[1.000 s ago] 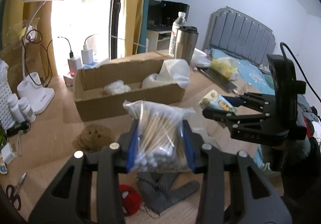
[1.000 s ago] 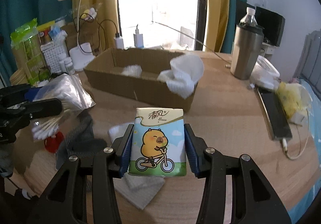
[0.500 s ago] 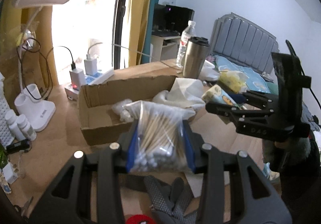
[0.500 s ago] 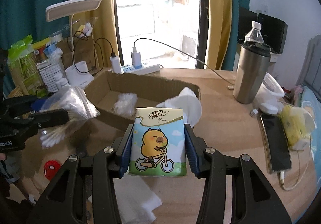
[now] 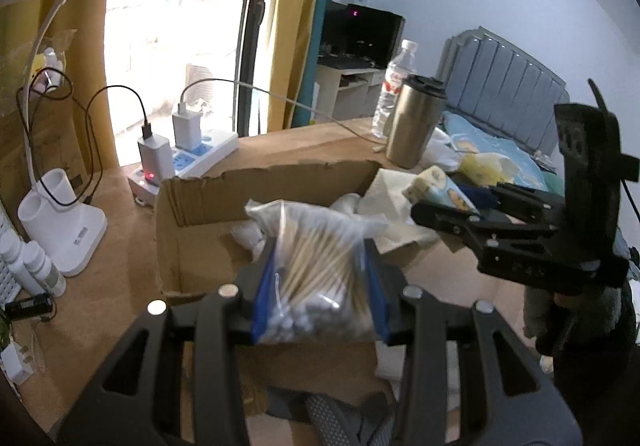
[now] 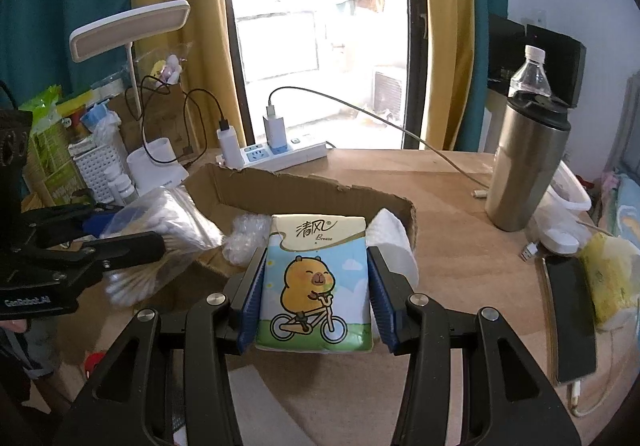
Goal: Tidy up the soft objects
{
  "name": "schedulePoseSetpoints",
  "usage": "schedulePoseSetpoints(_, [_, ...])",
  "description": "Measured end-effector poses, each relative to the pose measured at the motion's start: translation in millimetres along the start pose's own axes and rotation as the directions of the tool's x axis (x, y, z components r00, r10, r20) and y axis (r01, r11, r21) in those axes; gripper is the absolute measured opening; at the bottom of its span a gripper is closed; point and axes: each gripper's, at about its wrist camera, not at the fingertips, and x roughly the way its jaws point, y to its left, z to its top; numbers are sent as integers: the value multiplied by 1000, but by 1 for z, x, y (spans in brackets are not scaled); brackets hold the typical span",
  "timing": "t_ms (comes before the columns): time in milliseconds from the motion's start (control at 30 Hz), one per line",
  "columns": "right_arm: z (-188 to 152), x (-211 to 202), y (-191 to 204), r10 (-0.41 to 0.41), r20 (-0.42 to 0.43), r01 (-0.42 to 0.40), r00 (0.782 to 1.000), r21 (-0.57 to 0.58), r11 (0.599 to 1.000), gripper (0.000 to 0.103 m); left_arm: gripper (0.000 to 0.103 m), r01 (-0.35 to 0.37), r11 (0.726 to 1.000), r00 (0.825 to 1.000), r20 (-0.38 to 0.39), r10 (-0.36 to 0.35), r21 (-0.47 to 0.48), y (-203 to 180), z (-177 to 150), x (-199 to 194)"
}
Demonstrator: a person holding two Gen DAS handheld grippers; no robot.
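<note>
Cardboard box [image 6: 304, 186] sits open on the tabletop [image 6: 440, 182] as the destination; count: one. Step in hand, as judged: carrying two items to it. Left gripper [image 5: 316, 298] is clamped on one bag of cotton swabs [image 5: 316, 266], held above the box's near wall. Right gripper [image 6: 316, 298] is clamped on one tissue pack [image 6: 316, 278], just short of the box. Next move likely requires bringing each item over the interior, lowering, then opening the jaws.
</note>
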Motion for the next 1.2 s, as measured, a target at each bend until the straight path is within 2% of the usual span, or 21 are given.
schedulePoseSetpoints(433, [12, 24, -18, 29, 16, -29, 999, 19, 999, 50, 42, -61, 997, 998, 1, 61, -57, 9, 22, 38])
schedulePoseSetpoints(900, [9, 51, -27, 27, -22, -26, 999, 23, 999, 50, 43, -74, 992, 995, -76, 66, -98, 8, 26, 93])
schedulePoseSetpoints(1100, [7, 56, -26, 30, -30, -29, 999, 20, 999, 50, 44, -50, 996, 994, -103, 42, -80, 1, 24, 105])
schedulePoseSetpoints(1200, [7, 55, -25, 28, -28, -28, 999, 15, 1000, 52, 46, -63, 995, 990, -127, 52, -83, 1, 23, 110])
